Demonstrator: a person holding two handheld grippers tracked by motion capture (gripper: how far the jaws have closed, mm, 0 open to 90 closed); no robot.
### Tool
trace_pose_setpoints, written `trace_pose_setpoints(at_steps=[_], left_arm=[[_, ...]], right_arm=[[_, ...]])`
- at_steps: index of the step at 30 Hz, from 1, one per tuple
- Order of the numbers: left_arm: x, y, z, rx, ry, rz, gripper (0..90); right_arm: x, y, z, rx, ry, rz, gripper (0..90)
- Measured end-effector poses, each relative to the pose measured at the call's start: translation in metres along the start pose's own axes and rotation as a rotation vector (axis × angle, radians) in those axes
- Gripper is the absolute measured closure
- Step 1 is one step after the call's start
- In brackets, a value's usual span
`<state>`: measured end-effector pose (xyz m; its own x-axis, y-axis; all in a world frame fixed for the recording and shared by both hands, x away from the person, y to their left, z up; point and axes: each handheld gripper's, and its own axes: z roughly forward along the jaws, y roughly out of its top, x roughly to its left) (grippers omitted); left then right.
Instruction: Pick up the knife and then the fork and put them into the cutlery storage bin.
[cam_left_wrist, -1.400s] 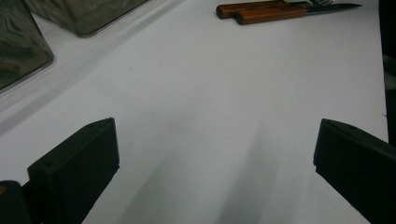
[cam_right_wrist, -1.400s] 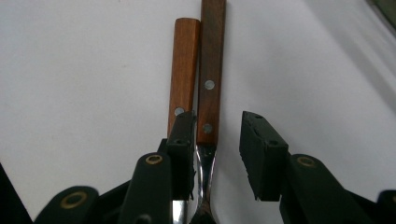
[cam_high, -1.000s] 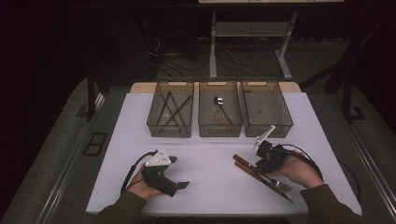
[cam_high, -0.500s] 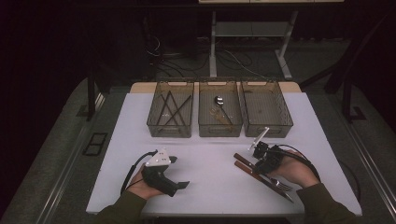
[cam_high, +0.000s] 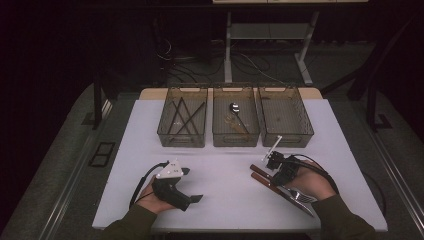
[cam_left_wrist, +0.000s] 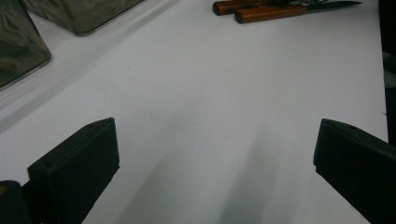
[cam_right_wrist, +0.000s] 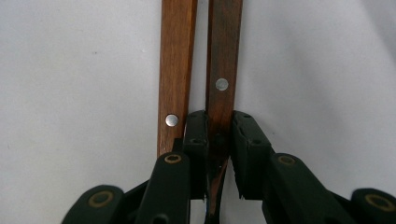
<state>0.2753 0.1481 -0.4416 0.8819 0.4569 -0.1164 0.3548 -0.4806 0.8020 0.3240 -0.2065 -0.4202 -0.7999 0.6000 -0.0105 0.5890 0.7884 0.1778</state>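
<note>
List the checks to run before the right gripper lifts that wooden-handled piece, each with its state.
1. Right gripper straddles one handle only, the right-hand wooden handle: ok.
2. Pads pressing the handle: ok; jaws have just been closing.
3. Neighbouring wooden handle free of the jaws: not ok, it lies against the left jaw's outside.
4. Which utensil this handle belongs to: cannot tell.
5. Left gripper open, over bare table: ok.
6. Right-hand bin has room: ok.

High view: fixed overhead, facing forward and down across the whole white table (cam_high: 225, 200). Gripper views: low, close to the tabletop; both share the two wooden-handled utensils (cam_left_wrist: 261, 9).
</note>
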Motion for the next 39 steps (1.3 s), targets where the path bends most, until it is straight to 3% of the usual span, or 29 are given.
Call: trace_pose_setpoints(at_steps=[5, 6, 15, 34, 39], left_arm=[[0.0, 0.0, 0.0, -0.001, -0.001, -0.002, 0.0], [0.0, 0.0, 0.0, -0.005, -0.001, -0.006, 0.0], [0.001, 0.0, -0.001, -0.011, -0.005, -0.006, 0.0], [0.001, 0.0, -0.002, -0.023, -0.014, -0.008, 0.0], [0.001, 0.0, -0.002, -0.023, -0.015, -0.008, 0.0]], right_arm=[[-0.001, -0.001, 0.0, -0.007, 0.007, 0.001, 77.2], [-0.001, -0.002, -0.001, -0.015, 0.024, 0.012, 77.2], [-0.009, -0.01, -0.003, -0.077, 0.031, 0.025, 77.1], [-0.032, -0.035, -0.028, -0.357, 0.049, 0.115, 77.4], [-0.037, -0.039, -0.032, -0.407, 0.059, 0.139, 77.7]])
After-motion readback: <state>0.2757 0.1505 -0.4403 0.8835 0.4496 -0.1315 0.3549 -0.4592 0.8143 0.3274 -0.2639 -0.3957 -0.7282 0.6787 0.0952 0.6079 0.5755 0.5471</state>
